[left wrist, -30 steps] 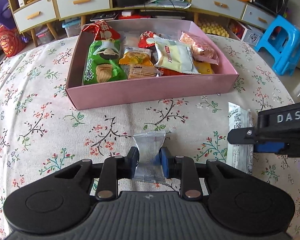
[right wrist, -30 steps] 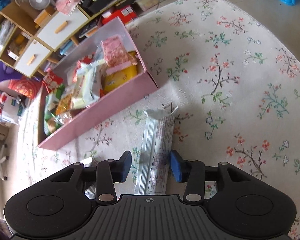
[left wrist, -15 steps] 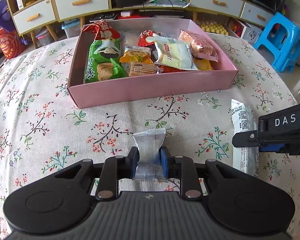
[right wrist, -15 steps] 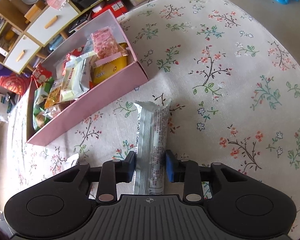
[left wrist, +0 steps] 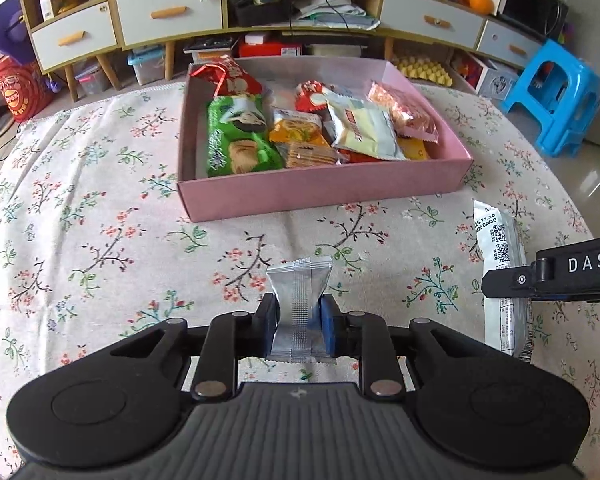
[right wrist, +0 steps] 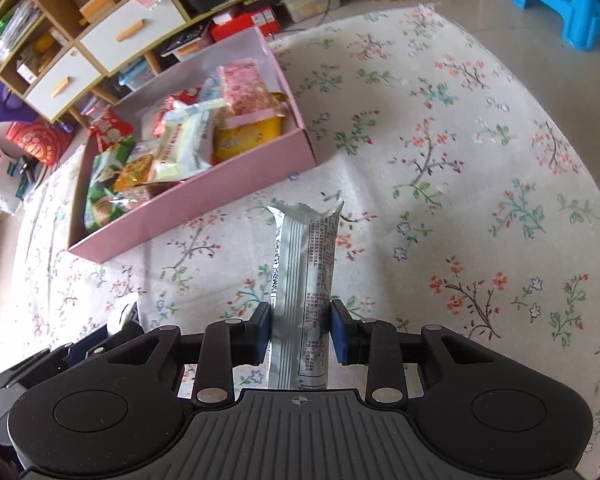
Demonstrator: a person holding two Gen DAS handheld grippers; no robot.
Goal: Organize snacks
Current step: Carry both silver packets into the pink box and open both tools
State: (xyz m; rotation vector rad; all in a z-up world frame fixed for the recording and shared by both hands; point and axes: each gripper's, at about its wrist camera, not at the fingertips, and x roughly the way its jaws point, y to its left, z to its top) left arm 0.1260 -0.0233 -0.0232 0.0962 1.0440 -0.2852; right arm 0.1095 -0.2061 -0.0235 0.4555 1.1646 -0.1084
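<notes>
My left gripper (left wrist: pixel 298 322) is shut on a small silver snack packet (left wrist: pixel 299 300) and holds it just above the floral tablecloth, in front of the pink box (left wrist: pixel 324 192). My right gripper (right wrist: pixel 302 332) is shut on a long white snack bar packet (right wrist: pixel 306 276), lifted off the cloth; the same packet shows at the right of the left wrist view (left wrist: pixel 500 276). The pink box (right wrist: pixel 196 208) holds several snack packs, among them a green biscuit pack (left wrist: pixel 236 140) and a white pack (left wrist: pixel 364 128).
The table carries a floral cloth (left wrist: pixel 80 220). Behind it stand a wooden cabinet with drawers (left wrist: pixel 168 12) and a blue plastic stool (left wrist: pixel 556 92). My right gripper's body (left wrist: pixel 560 276) reaches in at the right of the left wrist view.
My right gripper has closed on the long white packet and lifted it. My left gripper has risen a little with the silver packet in it.
</notes>
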